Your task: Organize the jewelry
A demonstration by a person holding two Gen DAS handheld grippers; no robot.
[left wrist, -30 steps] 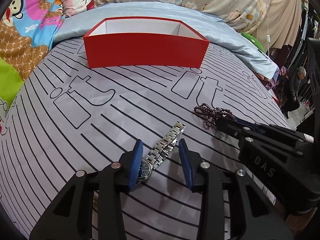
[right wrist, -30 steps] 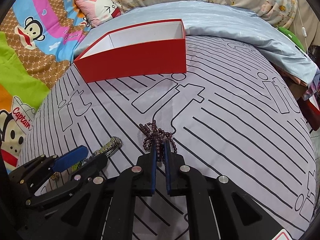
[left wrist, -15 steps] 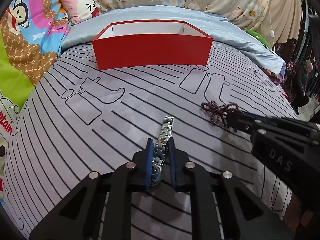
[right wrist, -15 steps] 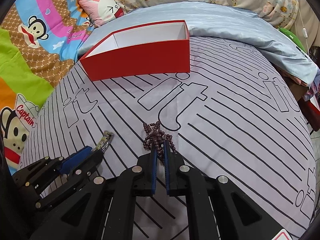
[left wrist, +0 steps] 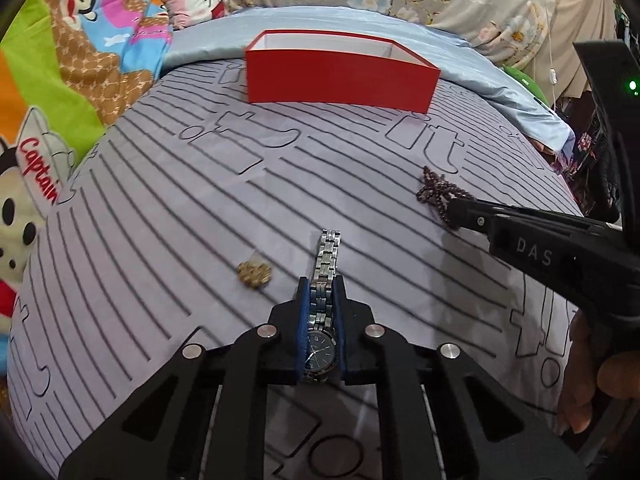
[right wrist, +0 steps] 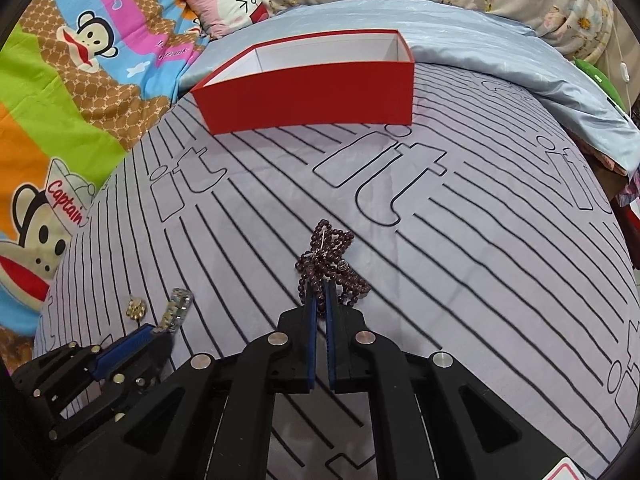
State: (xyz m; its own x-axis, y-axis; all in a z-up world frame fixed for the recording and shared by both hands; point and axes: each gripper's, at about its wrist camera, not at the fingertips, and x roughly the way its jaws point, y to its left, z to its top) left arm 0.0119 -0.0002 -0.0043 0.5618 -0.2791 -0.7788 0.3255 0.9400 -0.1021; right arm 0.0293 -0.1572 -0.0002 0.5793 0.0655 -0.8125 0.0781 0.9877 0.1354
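Observation:
My left gripper [left wrist: 321,286] is shut on a silver watch [left wrist: 325,280] with a dark dial, held just above the striped grey cloth; its band sticks out forward. My right gripper [right wrist: 320,292] is shut on a dark purple bead bracelet [right wrist: 330,258], which hangs bunched from the fingertips. The bracelet also shows in the left wrist view [left wrist: 436,194], and the watch band in the right wrist view [right wrist: 178,308]. A small gold brooch [left wrist: 254,273] lies on the cloth left of the watch. An open red box [left wrist: 340,80] with a white inside stands at the far side.
The striped grey cloth [left wrist: 200,208] covers a bed. A light blue sheet [right wrist: 480,48] lies behind the box, with a cartoon monkey blanket [right wrist: 60,120] to the left and a pink pillow [right wrist: 224,4] behind. The bed edge falls away at the right.
My left gripper closed on the watch and lifted it, which uncovered the gold brooch. Both grippers have risen and drawn back a little, the right one holding the bracelet.

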